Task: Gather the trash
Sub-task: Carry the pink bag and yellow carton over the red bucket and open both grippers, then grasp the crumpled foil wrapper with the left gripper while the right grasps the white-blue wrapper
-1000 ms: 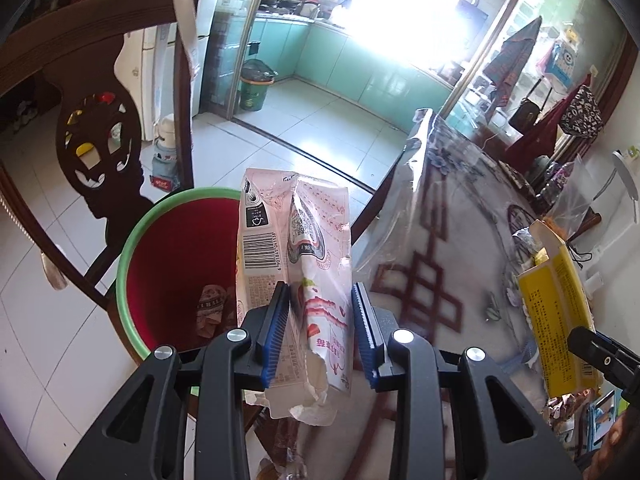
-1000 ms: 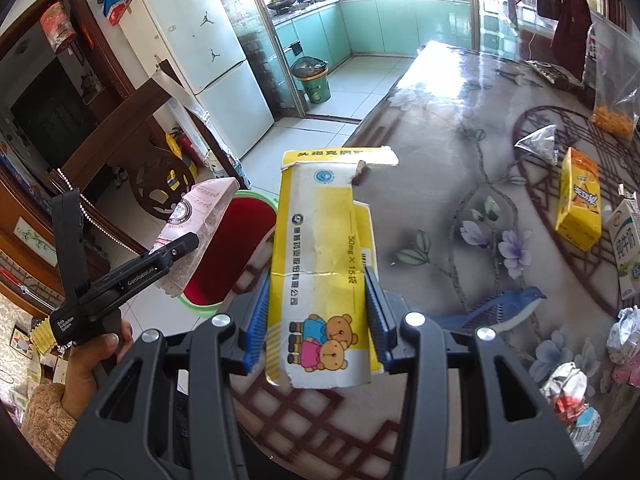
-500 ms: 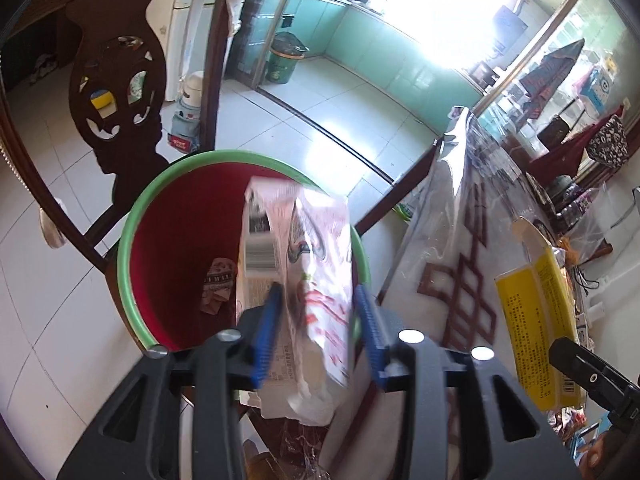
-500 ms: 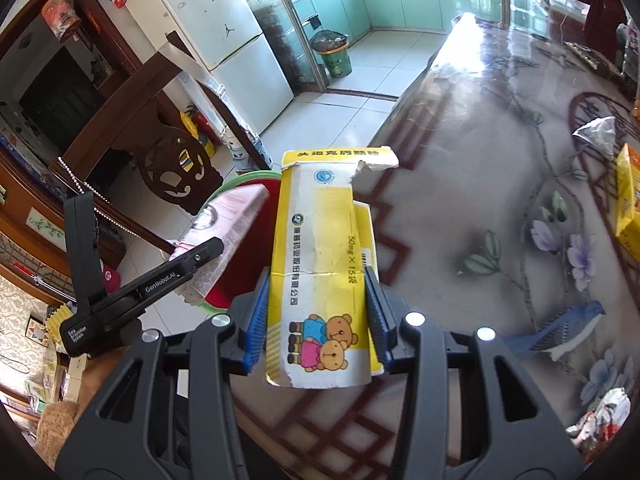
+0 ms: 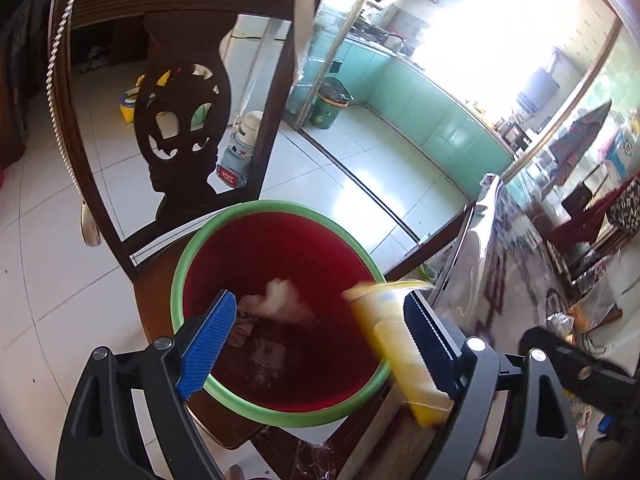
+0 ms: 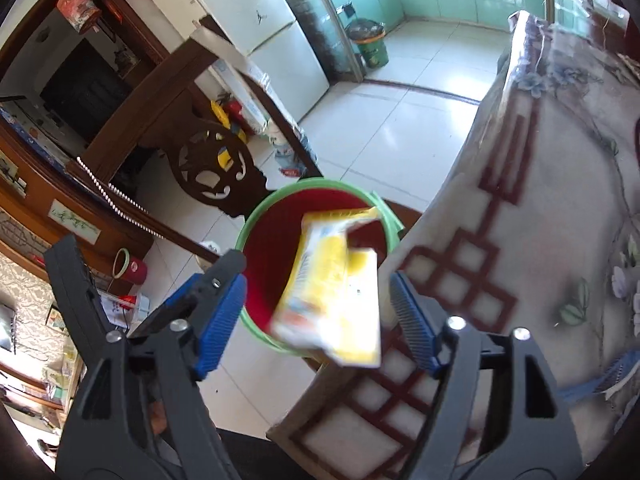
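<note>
A red bin with a green rim (image 5: 178,280) (image 6: 256,220) stands on a chair seat beside the table. My left gripper (image 5: 320,340) hangs over it, its jaws opening, with nothing between the pads. A pink and white packet (image 5: 280,300) lies blurred inside the bin. My right gripper (image 6: 316,320) is over the bin's near edge, its jaws opening too. The yellow carton (image 6: 336,300) (image 5: 396,340) hangs tilted and blurred between them, free of both pads. The left gripper's finger (image 6: 228,264) shows at the bin's left rim.
The dark carved chair back (image 5: 180,120) (image 6: 212,168) rises just behind the bin. A table with a patterned cloth (image 6: 520,240) runs along the right, with clutter at its far end (image 5: 580,300). White tiled floor (image 5: 48,280) lies to the left.
Both grippers moved over the bin and opened. The pink packet left the left jaws and dropped into the bin. The yellow carton came loose from the right jaws and tips toward the bin.
</note>
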Action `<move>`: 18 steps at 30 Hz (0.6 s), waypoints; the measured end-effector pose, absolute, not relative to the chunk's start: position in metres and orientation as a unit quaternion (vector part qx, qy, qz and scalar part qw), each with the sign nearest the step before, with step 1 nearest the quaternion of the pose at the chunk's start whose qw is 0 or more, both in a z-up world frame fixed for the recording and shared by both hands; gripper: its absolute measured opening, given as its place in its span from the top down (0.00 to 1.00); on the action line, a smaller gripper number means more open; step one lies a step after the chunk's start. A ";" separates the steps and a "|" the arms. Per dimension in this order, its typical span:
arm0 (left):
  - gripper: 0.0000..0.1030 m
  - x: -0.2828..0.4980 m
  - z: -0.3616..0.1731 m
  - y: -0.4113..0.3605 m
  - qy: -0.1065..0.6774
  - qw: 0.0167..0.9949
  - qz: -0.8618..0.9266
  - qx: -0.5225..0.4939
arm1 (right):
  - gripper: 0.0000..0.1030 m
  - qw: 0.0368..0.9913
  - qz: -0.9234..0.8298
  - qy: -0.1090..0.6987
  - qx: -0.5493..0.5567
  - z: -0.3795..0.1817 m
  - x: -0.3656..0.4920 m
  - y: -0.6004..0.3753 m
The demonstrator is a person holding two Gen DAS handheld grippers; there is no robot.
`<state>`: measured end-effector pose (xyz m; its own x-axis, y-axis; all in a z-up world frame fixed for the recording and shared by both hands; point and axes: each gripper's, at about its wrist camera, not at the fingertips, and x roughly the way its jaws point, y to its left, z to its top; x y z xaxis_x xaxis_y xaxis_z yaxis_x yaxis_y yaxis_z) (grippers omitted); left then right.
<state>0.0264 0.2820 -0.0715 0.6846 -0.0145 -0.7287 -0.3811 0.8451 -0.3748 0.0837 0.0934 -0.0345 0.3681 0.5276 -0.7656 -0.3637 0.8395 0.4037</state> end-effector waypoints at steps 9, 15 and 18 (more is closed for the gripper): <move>0.20 0.036 -0.068 0.253 0.397 0.894 0.062 -0.200 | 0.29 0.856 0.218 0.465 0.059 -0.017 0.040 0.019; 0.21 0.039 -0.065 0.230 0.410 0.895 0.028 -0.170 | 0.28 0.883 0.175 0.434 0.028 -0.003 -0.005 -0.048; 0.20 0.037 -0.059 0.212 0.404 0.904 0.016 -0.136 | 0.27 0.893 0.147 0.424 0.028 0.002 -0.013 -0.080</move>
